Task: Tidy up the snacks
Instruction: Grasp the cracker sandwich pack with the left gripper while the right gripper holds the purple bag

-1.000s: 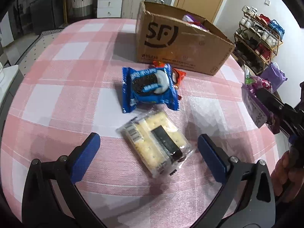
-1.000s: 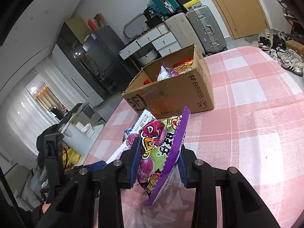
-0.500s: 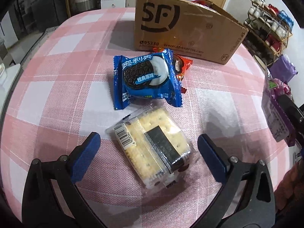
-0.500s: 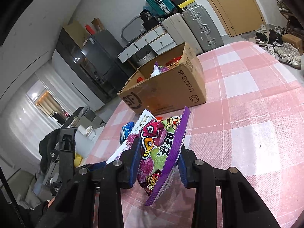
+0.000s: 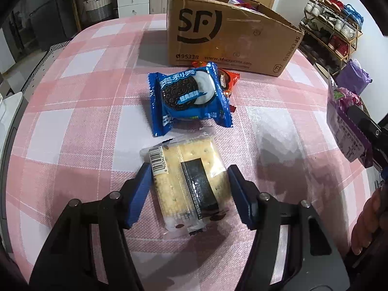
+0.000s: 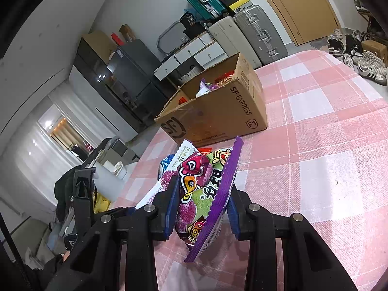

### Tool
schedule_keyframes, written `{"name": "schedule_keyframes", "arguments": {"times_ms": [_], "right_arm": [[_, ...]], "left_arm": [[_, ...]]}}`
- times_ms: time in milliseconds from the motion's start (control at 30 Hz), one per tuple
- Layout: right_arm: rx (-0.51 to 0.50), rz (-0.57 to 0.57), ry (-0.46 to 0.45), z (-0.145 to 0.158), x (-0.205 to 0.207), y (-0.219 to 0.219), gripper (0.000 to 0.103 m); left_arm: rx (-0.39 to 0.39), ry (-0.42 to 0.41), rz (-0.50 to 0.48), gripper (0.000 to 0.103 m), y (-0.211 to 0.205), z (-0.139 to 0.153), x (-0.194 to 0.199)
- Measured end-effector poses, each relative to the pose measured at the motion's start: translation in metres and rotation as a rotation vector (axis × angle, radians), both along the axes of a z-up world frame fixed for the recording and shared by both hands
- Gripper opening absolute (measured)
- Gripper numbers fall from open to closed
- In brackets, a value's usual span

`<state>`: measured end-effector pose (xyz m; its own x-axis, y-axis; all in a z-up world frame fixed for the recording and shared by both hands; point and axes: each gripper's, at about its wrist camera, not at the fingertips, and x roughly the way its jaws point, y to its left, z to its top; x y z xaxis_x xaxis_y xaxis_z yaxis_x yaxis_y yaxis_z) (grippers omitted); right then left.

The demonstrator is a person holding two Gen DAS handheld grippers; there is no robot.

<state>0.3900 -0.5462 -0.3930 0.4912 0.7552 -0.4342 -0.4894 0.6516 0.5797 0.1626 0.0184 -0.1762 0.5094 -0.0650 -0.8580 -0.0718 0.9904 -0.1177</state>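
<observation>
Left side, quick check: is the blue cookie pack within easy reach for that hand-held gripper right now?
Probably not at once. The left hand-held gripper has just been closing around the cracker pack, which fills its jaws. The blue cookie pack lies just beyond, unobstructed on the table, so it looks reachable once the crackers are dropped off.

Lived-in home, seemingly a dining or entry area: bench under a pink checked tablecloth (image 5: 72, 92), shoe rack (image 5: 332, 26) packed with footwear, stacked suitcases (image 6: 257, 36) by a wooden door (image 6: 298, 4), white drawer units (image 6: 194, 55), dark fridge (image 6: 126, 72), curtained window (image 6: 31, 150).
</observation>
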Motion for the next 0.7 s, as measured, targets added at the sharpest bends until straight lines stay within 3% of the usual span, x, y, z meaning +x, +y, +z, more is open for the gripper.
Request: {"name": "schedule_keyframes", "arguments": {"times_ms": [267,700], "right_arm": [[-0.02,0.003,-0.021,0.009,-0.008,0.008,0.035],[-0.012,0.027,-0.051,0.039,-0.021,0.02,0.036]], "left_arm": [[-0.024,-0.042,0.0,0.061,0.011,0.01,-0.016],[-0.08,-0.182,-0.015,0.061,0.024,0.058,-0.04]]}}
